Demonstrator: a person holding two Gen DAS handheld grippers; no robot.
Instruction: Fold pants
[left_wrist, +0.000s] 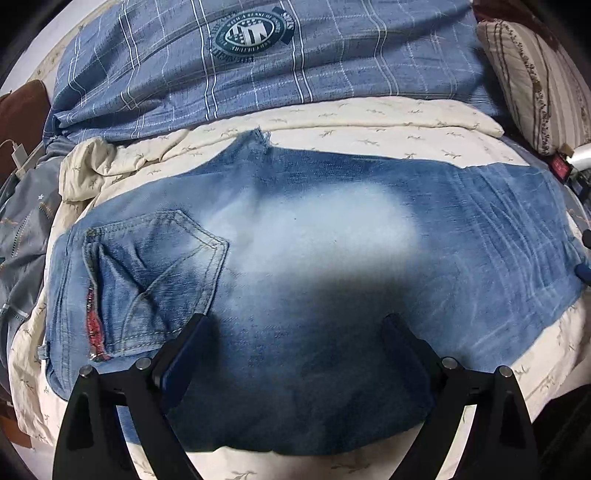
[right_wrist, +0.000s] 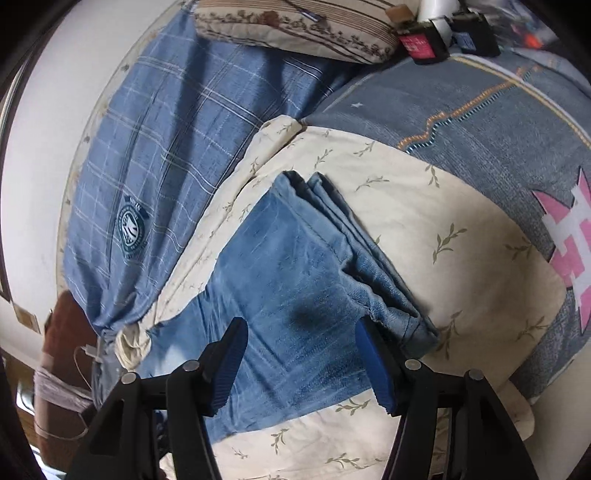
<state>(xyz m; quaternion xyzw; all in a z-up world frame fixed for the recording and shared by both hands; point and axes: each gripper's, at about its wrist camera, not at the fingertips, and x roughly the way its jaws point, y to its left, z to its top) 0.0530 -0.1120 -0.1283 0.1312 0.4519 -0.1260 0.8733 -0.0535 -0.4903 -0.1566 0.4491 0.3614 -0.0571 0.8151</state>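
Note:
Blue jeans (left_wrist: 332, 236) lie flat across the bed, one leg stacked on the other. The back pocket (left_wrist: 155, 273) is at the left and the faded seat is in the middle. My left gripper (left_wrist: 295, 332) hovers open over the dark near edge of the jeans and grips nothing. In the right wrist view the leg ends (right_wrist: 295, 266) stretch away, with the stacked hems (right_wrist: 402, 325) on the right. My right gripper (right_wrist: 301, 336) stands open above the leg. Its right finger (right_wrist: 373, 362) is close beside the hems, and the pads do not press on the cloth.
A cream leaf-print sheet (left_wrist: 406, 125) lies under the jeans. Behind it is a blue plaid quilt (left_wrist: 258, 74), with a striped pillow (left_wrist: 535, 85) at the right. A grey-blue patterned quilt (right_wrist: 480, 122) lies beyond the hems. A white charger and cable (left_wrist: 18, 151) are at the left edge.

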